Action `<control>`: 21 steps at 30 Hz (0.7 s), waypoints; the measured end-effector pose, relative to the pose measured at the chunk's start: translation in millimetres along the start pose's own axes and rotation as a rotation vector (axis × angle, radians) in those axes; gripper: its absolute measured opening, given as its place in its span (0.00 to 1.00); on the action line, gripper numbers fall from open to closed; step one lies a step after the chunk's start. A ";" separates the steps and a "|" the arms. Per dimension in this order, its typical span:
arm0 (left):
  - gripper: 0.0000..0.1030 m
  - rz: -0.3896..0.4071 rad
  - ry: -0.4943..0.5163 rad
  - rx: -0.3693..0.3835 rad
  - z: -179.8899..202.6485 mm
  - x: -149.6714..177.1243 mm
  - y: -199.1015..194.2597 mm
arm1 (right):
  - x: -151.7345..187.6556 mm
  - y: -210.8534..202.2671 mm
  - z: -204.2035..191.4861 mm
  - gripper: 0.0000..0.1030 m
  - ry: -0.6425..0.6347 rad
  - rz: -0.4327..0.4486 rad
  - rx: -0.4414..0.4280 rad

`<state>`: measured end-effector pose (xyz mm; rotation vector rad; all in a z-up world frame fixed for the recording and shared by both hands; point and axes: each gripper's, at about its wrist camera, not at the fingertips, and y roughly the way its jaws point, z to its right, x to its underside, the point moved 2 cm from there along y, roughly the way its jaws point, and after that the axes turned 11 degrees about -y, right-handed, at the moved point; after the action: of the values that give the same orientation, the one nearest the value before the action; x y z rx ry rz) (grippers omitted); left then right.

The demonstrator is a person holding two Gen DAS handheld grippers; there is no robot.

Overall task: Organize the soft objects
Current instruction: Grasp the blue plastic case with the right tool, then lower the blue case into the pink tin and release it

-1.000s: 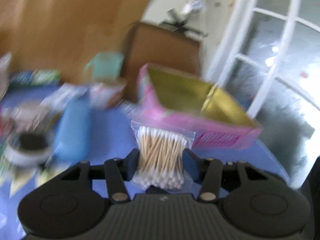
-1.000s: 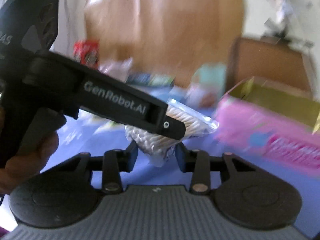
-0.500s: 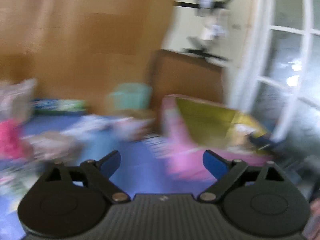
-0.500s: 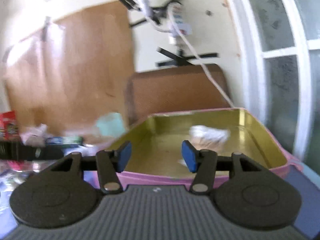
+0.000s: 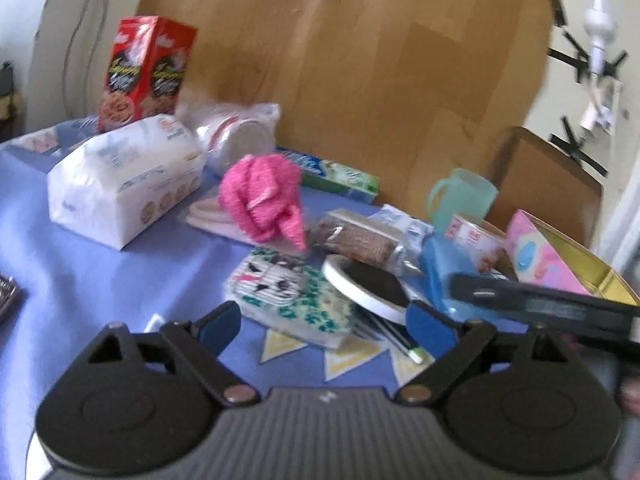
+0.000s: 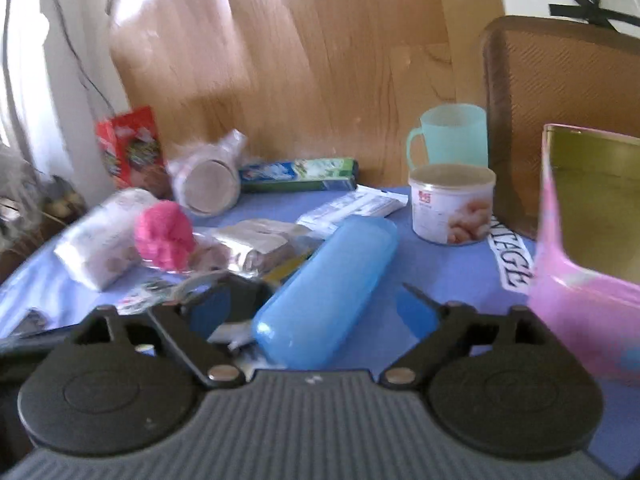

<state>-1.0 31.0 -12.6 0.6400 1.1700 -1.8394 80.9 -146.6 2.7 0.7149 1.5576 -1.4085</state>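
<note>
Although the pink tin box with a gold inside (image 6: 592,216) stands open at the right edge of the blue-covered counter (image 5: 120,276), most of the sorting looks undone: soft things lie scattered among hard ones. Its contents cannot be seen from either view. The left hand-held gripper (image 5: 326,326) has just been opening and its jaws stand wide apart with nothing between them. Just ahead of it lies a flat knitted cloth with a cat face (image 5: 272,280), and farther back, well apart, a fluffy pink knitted bundle (image 5: 262,196) beside a white plastic-wrapped tissue pack (image 5: 124,184). The right hand-held gripper (image 6: 316,314) has also just been opening and holds nothing; a blue hard plastic case (image 6: 324,288) lies on the counter between its spread jaws, untouched as far as shows. That pink bundle (image 6: 164,236) sits far to its left.
</note>
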 end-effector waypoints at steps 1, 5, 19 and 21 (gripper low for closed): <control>0.93 0.009 0.009 0.007 1.0 1.0 -1.5 | -0.3 10.1 -1.9 0.79 -0.008 -0.028 0.008; 0.93 0.013 0.009 0.040 2.6 0.1 -7.7 | 16.2 8.1 5.4 0.55 0.086 -0.071 -0.048; 0.69 -0.372 0.097 0.290 112.5 35.6 31.3 | 85.6 -116.8 0.9 0.55 0.079 0.010 -0.062; 0.64 -0.376 0.113 0.289 125.0 36.0 28.2 | 85.7 -118.0 3.1 0.55 0.096 0.022 -0.062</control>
<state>7.0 -101.2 0.6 0.7300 1.1657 -2.3458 -58.3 -184.0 -19.3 0.7697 1.6554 -1.3215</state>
